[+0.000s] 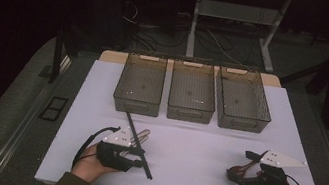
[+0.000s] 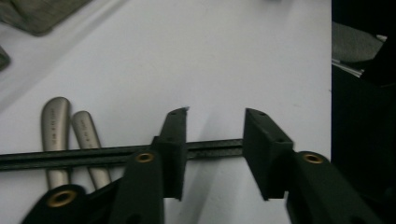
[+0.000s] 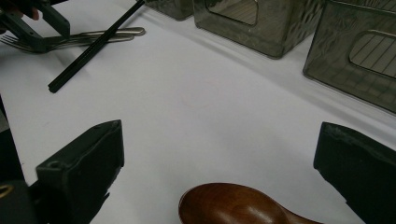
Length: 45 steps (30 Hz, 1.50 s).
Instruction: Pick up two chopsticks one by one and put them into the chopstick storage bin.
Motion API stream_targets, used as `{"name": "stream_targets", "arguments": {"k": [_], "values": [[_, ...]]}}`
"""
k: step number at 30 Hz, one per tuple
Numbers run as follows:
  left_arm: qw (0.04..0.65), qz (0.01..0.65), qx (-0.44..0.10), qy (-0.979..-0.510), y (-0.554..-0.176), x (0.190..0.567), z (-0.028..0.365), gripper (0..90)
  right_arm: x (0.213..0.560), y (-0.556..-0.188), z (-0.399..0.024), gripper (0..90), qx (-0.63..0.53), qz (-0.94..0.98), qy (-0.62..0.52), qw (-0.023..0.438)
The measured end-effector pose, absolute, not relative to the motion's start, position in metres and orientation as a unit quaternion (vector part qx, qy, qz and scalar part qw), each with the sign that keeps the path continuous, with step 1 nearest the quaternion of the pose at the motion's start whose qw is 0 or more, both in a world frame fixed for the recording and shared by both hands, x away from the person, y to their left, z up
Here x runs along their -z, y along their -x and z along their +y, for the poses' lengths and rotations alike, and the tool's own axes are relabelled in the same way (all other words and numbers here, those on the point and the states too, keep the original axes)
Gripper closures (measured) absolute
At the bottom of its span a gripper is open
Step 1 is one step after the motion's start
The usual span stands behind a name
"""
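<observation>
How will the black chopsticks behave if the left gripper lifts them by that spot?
The black chopsticks look stiff, thin and probably light. The left gripper straddles them near one end, so the long free part may droop or swing. Lying across the metal handles, they might drag those.

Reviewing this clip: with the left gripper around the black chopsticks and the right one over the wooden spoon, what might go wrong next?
1. The left gripper straddles the thin black chopsticks with gaps at both pads; closing may catch one stick only.
2. The chopsticks lie across two metal utensil handles, so lifting may drag them.
3. The right gripper is wide open over the brown wooden spoon; its rounded bowl may slip.
</observation>
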<state>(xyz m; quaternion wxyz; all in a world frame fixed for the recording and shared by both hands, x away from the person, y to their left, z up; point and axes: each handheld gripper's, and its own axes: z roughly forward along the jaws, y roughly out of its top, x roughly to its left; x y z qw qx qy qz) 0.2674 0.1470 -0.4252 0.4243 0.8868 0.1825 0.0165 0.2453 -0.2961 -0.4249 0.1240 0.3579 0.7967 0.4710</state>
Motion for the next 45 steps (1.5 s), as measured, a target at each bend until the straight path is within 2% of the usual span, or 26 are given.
{"name": "stream_targets", "arguments": {"k": [1, 5, 10, 32, 45], "values": [[0.418, 0.179, -0.01, -0.891, -0.267, 0.427, 0.146, 66.7, 0.425, -0.245, -0.296, 2.2, -0.472, 0.796, -0.358, 0.123], [0.404, 0.175, -0.004, -0.898, -0.267, 0.429, 0.144, 78.1, 0.425, -0.245, -0.296, 2.2, -0.471, 0.797, -0.357, 0.124], [0.384, 0.162, 0.009, -0.909, -0.266, 0.431, 0.14, 88.8, 0.425, -0.245, -0.296, 2.2, -0.471, 0.797, -0.358, 0.124], [0.333, 0.118, 0.01, -0.935, -0.263, 0.433, 0.118, 89.0, 0.424, -0.245, -0.296, 2.2, -0.473, 0.794, -0.36, 0.123], [0.328, 0.118, 0.007, -0.937, -0.261, 0.434, 0.108, 89.0, 0.424, -0.245, -0.296, 2.2, -0.474, 0.794, -0.361, 0.123]]}}
